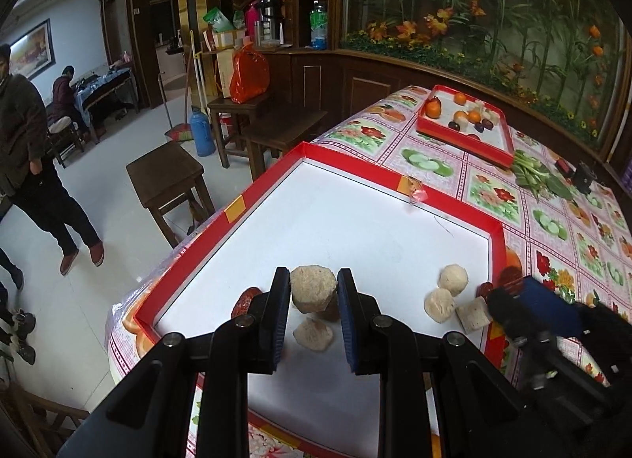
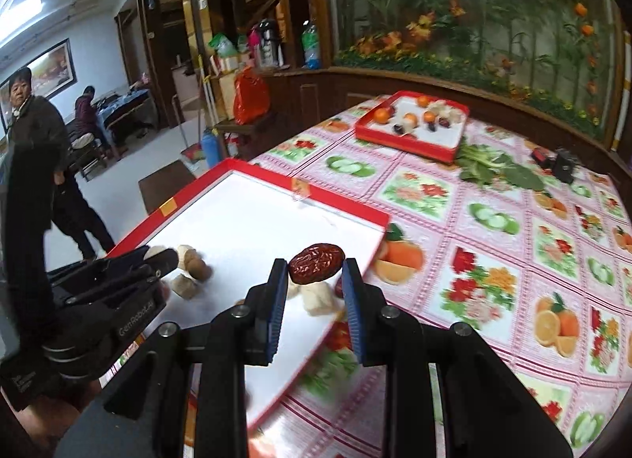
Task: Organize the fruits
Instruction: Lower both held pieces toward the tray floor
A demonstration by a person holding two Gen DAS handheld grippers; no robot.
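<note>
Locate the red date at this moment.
In the right wrist view, the red date is pinched between the right gripper fingers, above the near tray's right edge.

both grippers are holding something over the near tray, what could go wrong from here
The left gripper pinches a lumpy beige piece only at its fingertips, so it might slip. The right gripper holds a red date close to the near tray edge; dropped, it could land on the tablecloth.

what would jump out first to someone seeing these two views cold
Each gripper is shut on a piece of food over the near red tray: the left gripper pinches a pale beige chunk, the right gripper a wrinkled red date. Farther back on the loud fruit-print tablecloth sits a second red tray with oranges.
</note>
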